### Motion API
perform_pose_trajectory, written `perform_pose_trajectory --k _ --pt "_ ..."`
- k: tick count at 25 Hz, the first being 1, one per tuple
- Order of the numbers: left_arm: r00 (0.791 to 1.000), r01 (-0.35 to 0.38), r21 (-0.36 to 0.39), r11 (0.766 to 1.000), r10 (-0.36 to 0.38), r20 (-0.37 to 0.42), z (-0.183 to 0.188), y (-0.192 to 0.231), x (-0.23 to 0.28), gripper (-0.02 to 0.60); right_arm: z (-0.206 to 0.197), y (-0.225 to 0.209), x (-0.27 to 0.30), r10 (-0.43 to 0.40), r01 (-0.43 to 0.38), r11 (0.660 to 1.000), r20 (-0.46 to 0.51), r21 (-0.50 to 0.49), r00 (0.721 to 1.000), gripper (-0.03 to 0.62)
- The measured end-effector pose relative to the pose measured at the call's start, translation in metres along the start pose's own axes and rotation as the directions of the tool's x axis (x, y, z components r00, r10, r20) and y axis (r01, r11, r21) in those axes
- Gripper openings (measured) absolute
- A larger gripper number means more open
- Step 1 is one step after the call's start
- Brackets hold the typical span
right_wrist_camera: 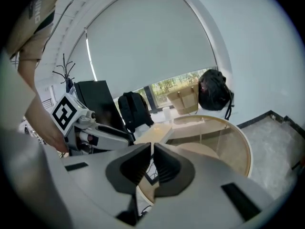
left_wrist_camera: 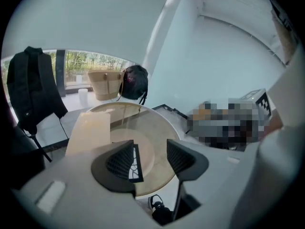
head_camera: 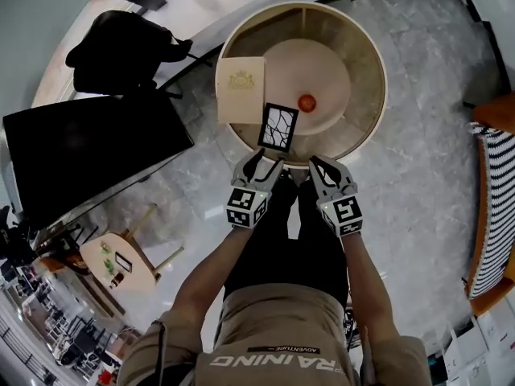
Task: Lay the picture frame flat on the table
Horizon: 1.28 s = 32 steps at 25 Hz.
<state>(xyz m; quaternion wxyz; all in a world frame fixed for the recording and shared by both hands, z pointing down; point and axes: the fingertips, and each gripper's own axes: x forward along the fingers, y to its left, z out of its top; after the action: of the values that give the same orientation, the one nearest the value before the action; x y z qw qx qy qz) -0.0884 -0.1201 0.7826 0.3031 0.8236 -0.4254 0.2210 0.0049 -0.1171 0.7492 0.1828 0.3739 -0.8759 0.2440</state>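
The picture frame (head_camera: 278, 127), black-edged with a white crackle pattern, rests on the near edge of the round glass table (head_camera: 366, 63) and appears to lie flat. My left gripper (head_camera: 264, 164) is just short of its near edge, jaws open with nothing between them. In the left gripper view (left_wrist_camera: 151, 157) the frame (left_wrist_camera: 136, 164) peeks out from behind the left finger. My right gripper (head_camera: 322, 167) hovers at the table rim to the right of the frame, jaws shut and empty (right_wrist_camera: 152, 160).
A beige card (head_camera: 241, 89) lies on the table left of the frame, and a small red object (head_camera: 306, 102) sits near the middle. A black backpack (head_camera: 121, 51), a dark panel (head_camera: 88, 151) and a small wooden side table (head_camera: 121, 264) stand to the left, a striped seat (head_camera: 495, 207) to the right.
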Motion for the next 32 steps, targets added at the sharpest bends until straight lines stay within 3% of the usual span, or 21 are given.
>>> perform_pose_trajectory --k 6,12,15,19,27,32 --pt "0.991 0.042 0.103 0.994 -0.055 0.126 0.095 -0.057 -0.076 0.149 0.092 0.03 -0.07 0.007 -0.003 0.998 0.061 -0.062 0.998 0.009" --pt "0.956 0.074 0.211 0.975 -0.129 0.263 0.191 -0.095 -0.126 0.088 0.192 0.048 -0.136 -0.002 0.028 0.991 0.198 -0.128 0.98 0.008" --pt "0.942 0.069 0.223 0.972 -0.137 0.308 0.216 -0.108 -0.155 0.008 0.227 0.064 -0.168 -0.005 0.048 0.986 0.268 -0.157 0.963 0.008" --pt "0.921 0.061 0.253 0.965 -0.153 0.359 0.248 -0.12 -0.18 0.008 0.264 0.074 -0.198 -0.007 0.073 0.983 0.363 -0.168 0.932 0.008" --pt "0.866 0.051 0.332 0.942 -0.207 0.456 0.311 -0.129 -0.207 0.008 0.315 0.09 -0.204 0.039 0.089 0.961 0.446 -0.262 0.894 0.008" --pt "0.872 0.055 0.345 0.937 -0.214 0.441 0.312 -0.125 -0.211 0.008 0.325 0.104 -0.193 0.072 0.071 0.954 0.455 -0.291 0.888 0.006"
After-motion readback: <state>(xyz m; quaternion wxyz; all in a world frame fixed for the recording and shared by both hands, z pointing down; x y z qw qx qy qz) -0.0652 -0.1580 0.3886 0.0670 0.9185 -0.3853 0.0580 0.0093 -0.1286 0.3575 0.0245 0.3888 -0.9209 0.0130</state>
